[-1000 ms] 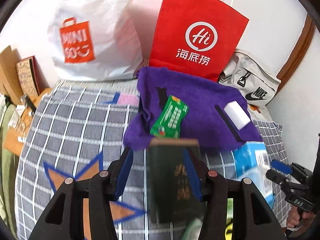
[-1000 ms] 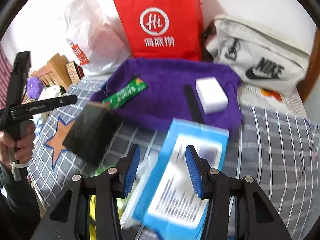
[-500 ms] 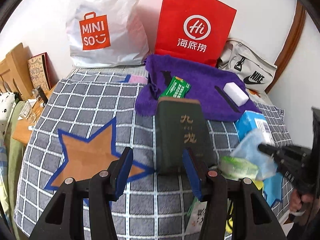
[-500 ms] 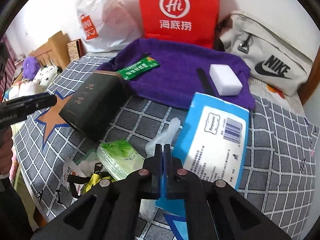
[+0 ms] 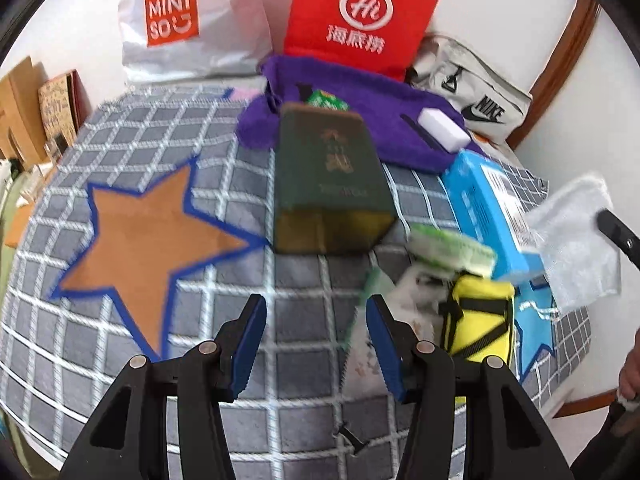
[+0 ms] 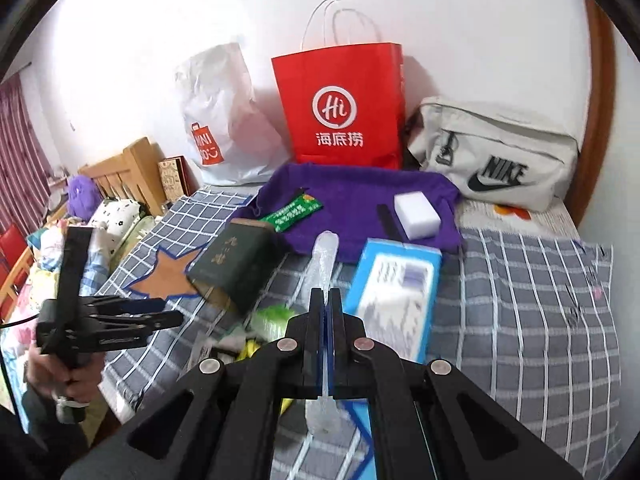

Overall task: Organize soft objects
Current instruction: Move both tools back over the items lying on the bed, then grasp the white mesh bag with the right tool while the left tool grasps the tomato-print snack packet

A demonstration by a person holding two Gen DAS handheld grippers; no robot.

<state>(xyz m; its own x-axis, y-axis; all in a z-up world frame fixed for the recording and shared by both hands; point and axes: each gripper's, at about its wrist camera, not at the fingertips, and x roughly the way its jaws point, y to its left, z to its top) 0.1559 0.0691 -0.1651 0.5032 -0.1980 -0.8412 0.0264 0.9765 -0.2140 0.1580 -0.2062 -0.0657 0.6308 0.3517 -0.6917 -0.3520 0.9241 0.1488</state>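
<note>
Checked bedspread; red bag, contents hidden.

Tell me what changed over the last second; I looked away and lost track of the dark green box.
The left gripper let go of the dark green box, now lying on the checked cover, and backed off with fingers open. The right gripper closed on a clear plastic bag and lifted it. The purple towel, sponge and blue tissue pack stayed put.
</note>
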